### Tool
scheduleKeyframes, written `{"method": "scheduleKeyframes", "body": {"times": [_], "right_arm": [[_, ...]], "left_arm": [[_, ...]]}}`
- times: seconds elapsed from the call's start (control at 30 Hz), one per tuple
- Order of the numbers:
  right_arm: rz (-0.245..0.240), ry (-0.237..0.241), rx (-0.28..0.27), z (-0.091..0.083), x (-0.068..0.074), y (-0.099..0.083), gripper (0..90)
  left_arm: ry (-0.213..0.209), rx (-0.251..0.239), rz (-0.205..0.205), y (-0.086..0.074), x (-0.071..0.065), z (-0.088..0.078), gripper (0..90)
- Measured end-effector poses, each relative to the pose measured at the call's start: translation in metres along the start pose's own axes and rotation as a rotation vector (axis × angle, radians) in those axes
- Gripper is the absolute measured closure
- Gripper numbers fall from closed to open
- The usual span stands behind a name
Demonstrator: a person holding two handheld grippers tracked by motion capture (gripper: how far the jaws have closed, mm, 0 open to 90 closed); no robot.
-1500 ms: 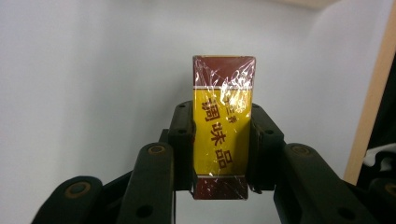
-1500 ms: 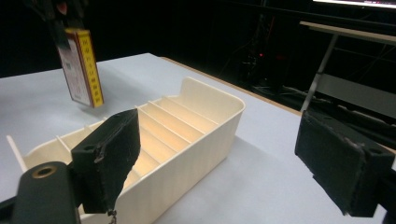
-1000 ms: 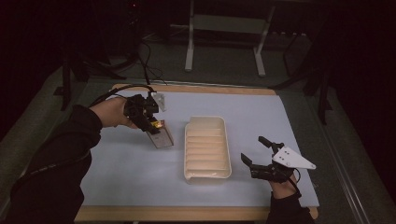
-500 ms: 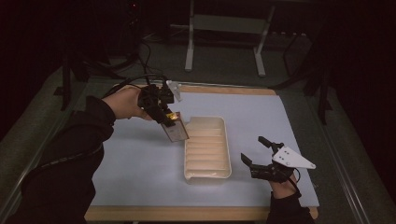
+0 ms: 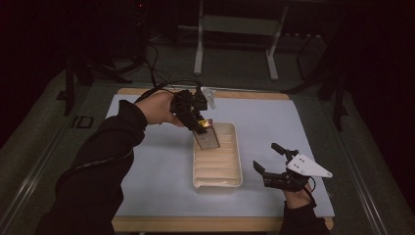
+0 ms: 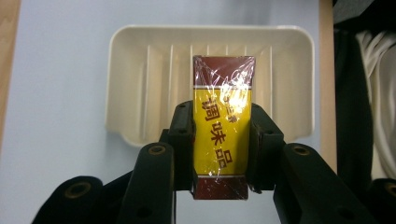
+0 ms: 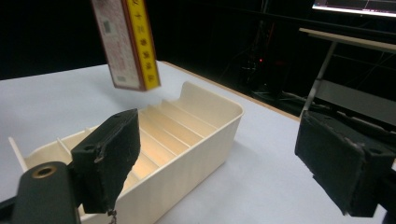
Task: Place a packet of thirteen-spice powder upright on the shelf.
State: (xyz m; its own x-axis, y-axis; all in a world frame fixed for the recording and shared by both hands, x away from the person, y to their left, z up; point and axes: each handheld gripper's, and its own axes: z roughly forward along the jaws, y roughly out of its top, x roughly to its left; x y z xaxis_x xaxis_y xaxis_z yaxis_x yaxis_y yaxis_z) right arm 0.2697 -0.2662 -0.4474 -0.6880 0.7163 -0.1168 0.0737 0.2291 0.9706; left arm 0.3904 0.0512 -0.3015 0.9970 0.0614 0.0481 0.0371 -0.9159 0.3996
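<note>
Gripping a yellow and dark-red box (image 6: 222, 126) wrapped in shiny film, left gripper (image 5: 195, 115) with jaws clenched on the box's two long sides, seen plainly in the left gripper view. Hanging in the air over the far end of a cream tray (image 5: 235, 166), box tilted, its lower end pointing down toward the tray's ribbed floor but not touching it; in the right gripper view the same box (image 7: 128, 44) clear above the tray's (image 7: 205, 135) rim. Sitting lengthwise near the middle of the pale blue surface (image 5: 147, 166), tray with raised ridges running across its inside. Resting low at the near right, well apart from the box and just right of the tray's near end, right gripper (image 5: 269, 159) with jaws released and spread wide, nothing between the black pads (image 7: 109, 154). Reaching in from the near left, a dark sleeve (image 5: 103, 161) behind the left gripper; black cable trailing off toward the far left.
</note>
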Motion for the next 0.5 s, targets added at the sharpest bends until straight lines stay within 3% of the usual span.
{"method": "scheduleKeyframes", "body": {"times": [0.27, 0.5], "right_arm": [[0.002, -0.002, -0.002, -0.001, 0.001, 0.0, 14.2], [-0.003, 0.002, 0.002, -0.001, 0.001, 0.0, 14.1]], "left_arm": [[-0.016, -0.029, 0.016, 0.01, 0.005, 0.02, 68.7], [-0.055, -0.05, 0.013, 0.01, 0.015, 0.042, 68.7]]}}
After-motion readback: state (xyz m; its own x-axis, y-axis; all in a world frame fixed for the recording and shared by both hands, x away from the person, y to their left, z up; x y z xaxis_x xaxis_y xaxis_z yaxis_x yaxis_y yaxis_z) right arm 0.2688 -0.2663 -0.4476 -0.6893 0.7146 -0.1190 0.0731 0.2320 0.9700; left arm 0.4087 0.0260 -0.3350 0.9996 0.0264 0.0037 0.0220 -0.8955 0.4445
